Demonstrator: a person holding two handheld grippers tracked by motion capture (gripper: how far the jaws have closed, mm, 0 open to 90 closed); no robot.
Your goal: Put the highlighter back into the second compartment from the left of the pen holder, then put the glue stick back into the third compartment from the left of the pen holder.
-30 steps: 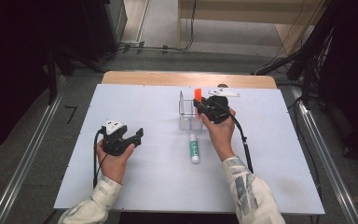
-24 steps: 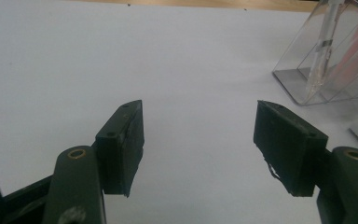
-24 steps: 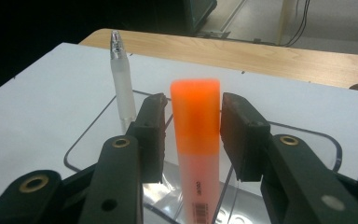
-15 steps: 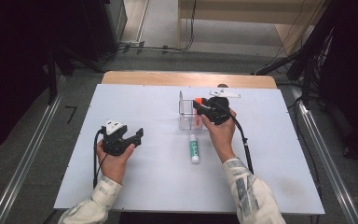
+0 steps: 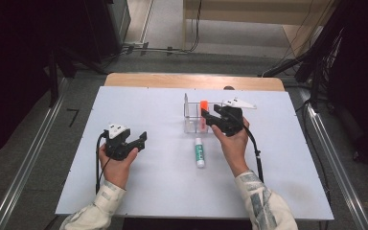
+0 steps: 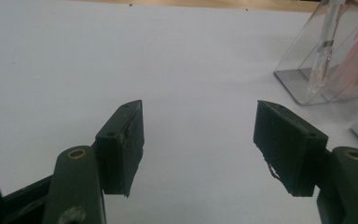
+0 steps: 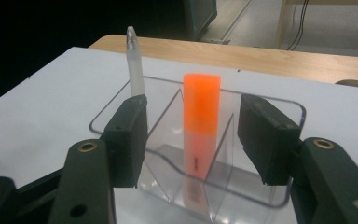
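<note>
Bright white table (image 5: 172, 187) — dark surroundings, soft focus.

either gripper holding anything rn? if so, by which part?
Nothing held. The right gripper has just been opening; the orange highlighter stands free in the clear organizer, pads off it. The left gripper is open over bare table.

I saw the orange highlighter (image 7: 201, 123) standing upright in the middle compartment of the clear organizer (image 7: 279, 112), cap end up. Its cap was opaque orange; its lower barrel was paler and showed through the clear divider walls on either side. It rose above the organizer's rim. In the high view the highlighter (image 5: 203, 106) stood inside the organizer (image 5: 187, 112), towards its far side. A slim translucent white pen (image 7: 134, 65) stood upright in the neighbouring compartment, leaning slightly, its tip well above the rim. The organizer was transparent, with rounded corners and angled internal dividers.
</note>
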